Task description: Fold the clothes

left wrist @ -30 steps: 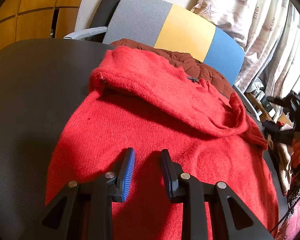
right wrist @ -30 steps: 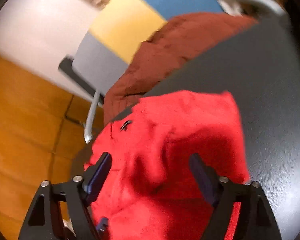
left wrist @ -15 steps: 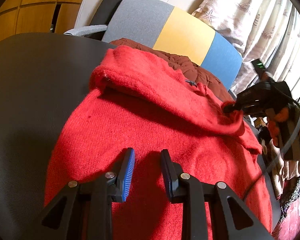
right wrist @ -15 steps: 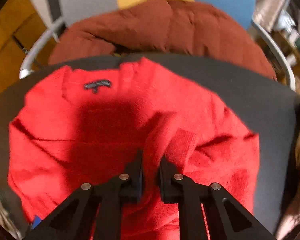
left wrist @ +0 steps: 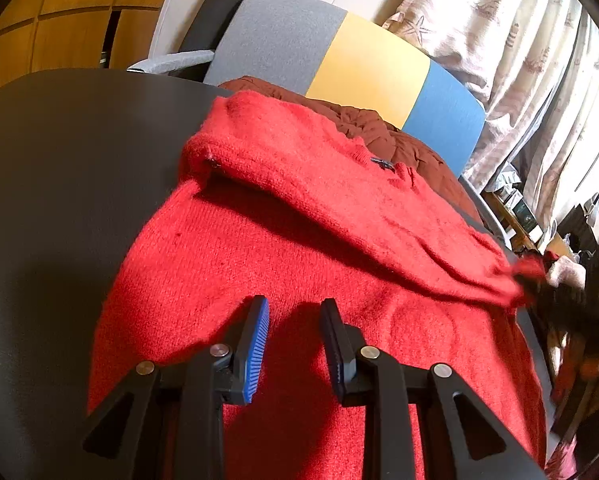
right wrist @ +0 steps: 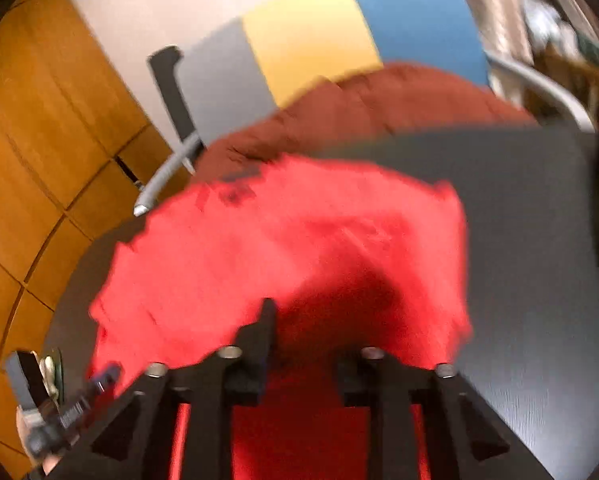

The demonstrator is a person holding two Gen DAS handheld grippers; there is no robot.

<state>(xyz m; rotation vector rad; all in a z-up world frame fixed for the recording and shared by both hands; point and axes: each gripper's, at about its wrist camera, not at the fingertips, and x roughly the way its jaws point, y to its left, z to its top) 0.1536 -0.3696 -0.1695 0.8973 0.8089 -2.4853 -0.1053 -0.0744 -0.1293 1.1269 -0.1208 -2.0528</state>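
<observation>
Two grippers are at work on one red sweater (left wrist: 299, 248), which lies spread on the dark tabletop (left wrist: 59, 184) directly ahead of and beneath both of them. The left gripper (left wrist: 293, 344) hangs just over the sweater's body with its jaws partly apart and nothing between them; whether the fingertips brush the knit cannot be told. The right gripper (right wrist: 311, 344) is blurred; its jaws are opening, with red knit lying between and under them, and the pads do not look pressed on it.

Seen from the left wrist, a fold of the sweater runs from the far left of that gripper down to its right, where a corner of cloth meets the dark shape of the right gripper (left wrist: 555, 300).

Risks, as I judge them: with the right jaws parting, the folded-over layer may slide back or land crooked. The fuzzy knit could catch on a pad and drag out of line. The sweater's far edge reaches the tabletop's rim near the dark brown quilted garment (left wrist: 399, 140) on the chair (left wrist: 339, 52) beyond, and its right side nears the edge too, so a hard pull could tip cloth off. The left gripper pins nothing, so the body may shift.

A small dark neck label (left wrist: 381, 163) shows ahead of the left gripper; its writing is too small to read. No other lettering is legible.
</observation>
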